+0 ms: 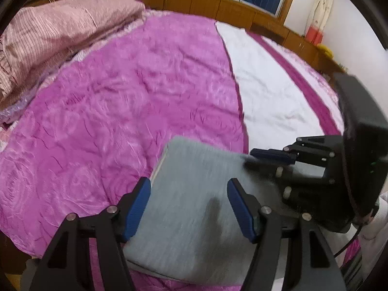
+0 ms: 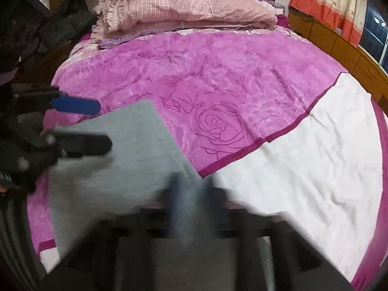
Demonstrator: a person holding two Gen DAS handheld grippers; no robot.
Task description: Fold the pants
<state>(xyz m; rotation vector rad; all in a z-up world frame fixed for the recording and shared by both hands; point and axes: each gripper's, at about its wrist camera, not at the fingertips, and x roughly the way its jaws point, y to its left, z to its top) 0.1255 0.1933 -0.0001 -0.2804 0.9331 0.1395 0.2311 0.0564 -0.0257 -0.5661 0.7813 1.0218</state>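
Note:
Grey pants [image 1: 184, 230], folded into a thick rectangle, lie on the magenta blanket [image 1: 109, 111] near the bed's front edge. My left gripper [image 1: 189, 184] hovers over them, open, its blue pads [image 1: 138, 206] apart above the fabric with nothing pressed between them. In the right wrist view the left gripper [image 2: 105, 125] reaches in from the left over the pants [image 2: 121, 150]. My right gripper [image 1: 254, 155] is shut, its tip at the pants' right edge. In its own view the right gripper [image 2: 189, 194] is a blur at the pants' near corner; whether fabric is pinched I cannot tell.
A white sheet [image 2: 303, 157] covers the bed's right part. Pink quilts [image 2: 181, 7] are piled at the head of the bed. A wooden ledge [image 1: 218, 7] runs under the window beyond the bed. Dark clothes [image 2: 63, 21] lie at the far left.

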